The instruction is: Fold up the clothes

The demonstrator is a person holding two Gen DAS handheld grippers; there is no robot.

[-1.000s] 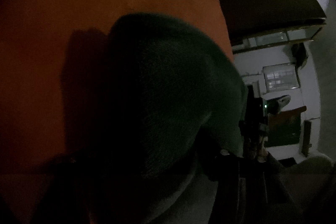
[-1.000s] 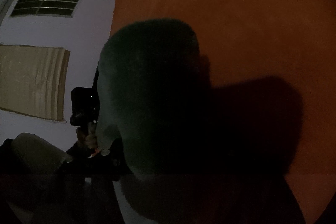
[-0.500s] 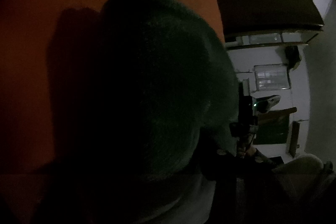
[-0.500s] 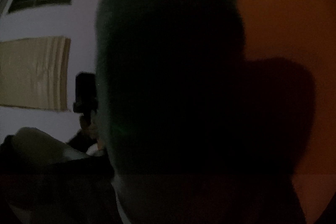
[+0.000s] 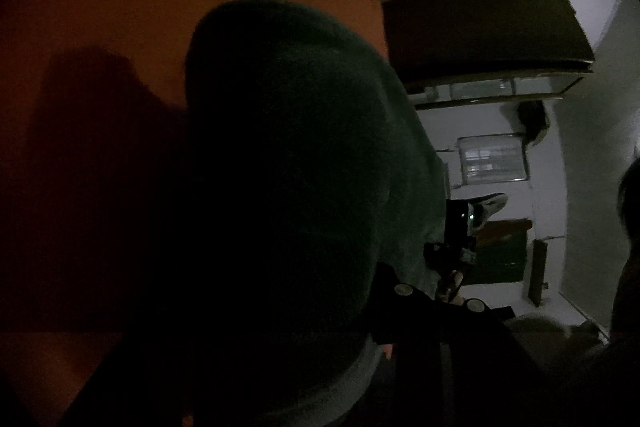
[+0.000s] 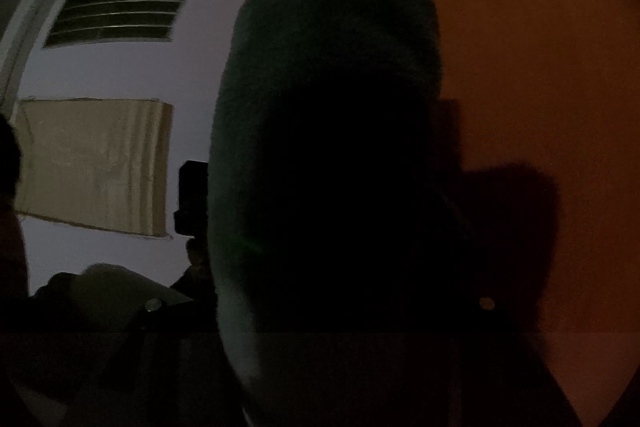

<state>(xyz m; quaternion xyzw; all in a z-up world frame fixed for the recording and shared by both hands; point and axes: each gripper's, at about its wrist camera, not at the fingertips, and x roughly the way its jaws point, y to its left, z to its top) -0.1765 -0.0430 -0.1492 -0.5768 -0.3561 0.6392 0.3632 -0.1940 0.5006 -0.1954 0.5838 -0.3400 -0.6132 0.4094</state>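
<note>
A dark green knitted garment [image 5: 288, 163] hangs right in front of the left wrist camera, above an orange surface [image 5: 140, 7]. It covers my left gripper's fingers. The same garment [image 6: 332, 115] fills the middle of the right wrist view and hides my right gripper's fingers. Each gripper appears to hold an edge of the garment up, but the jaws are lost in the dark. The other hand-held gripper body [image 5: 456, 235] shows past the garment's right edge, and likewise at the garment's left edge in the right wrist view [image 6: 192, 199].
The orange surface [image 6: 520, 27] spreads behind the garment. A dark shelf [image 5: 480, 31] and a window [image 5: 492, 159] are on the white wall. A louvred vent [image 6: 120, 7] and a beige panel [image 6: 92, 163] show in the right wrist view.
The garment swelled toward both cameras half a second ago and has now dropped back a little. Both grippers have shifted with it, and more orange surface shows above it.
</note>
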